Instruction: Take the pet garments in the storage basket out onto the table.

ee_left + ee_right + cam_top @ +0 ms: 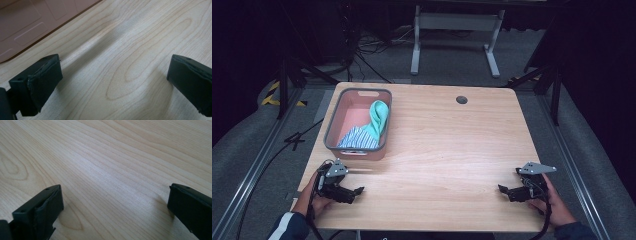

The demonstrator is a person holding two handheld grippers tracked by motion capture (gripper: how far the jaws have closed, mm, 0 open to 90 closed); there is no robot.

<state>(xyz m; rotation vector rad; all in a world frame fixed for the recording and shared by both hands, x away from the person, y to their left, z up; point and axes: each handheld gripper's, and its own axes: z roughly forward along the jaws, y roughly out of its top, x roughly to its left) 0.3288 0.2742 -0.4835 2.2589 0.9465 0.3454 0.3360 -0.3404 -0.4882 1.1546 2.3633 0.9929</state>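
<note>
Two cloths in one grey bin [331, 126] with a pink inside, far on the left of the wooden surface [447, 145]. Striped blue and white cloth [358, 138] low in the bin at the near end. Green cloth [379, 117] partly on top of it, bunched against the right wall and reaching up to the rim.

Just in front of the bin, left tool [358, 192] held low over the surface in the left hand [314, 196], jaws wide apart, gripping nothing, pointing to the right. Pink wall of the bin [27, 22] close by in the left gripper view, bare wood between the jaws.

Lots of bare wood across the middle, with a small dark round hole [461, 99] near the far edge.

Near the front right corner, right tool [504, 190] in the right hand [553, 202], low over the surface, jaws wide apart too, gripping nothing, pointing to the left. Well apart from the left tool and from the bin.
</note>
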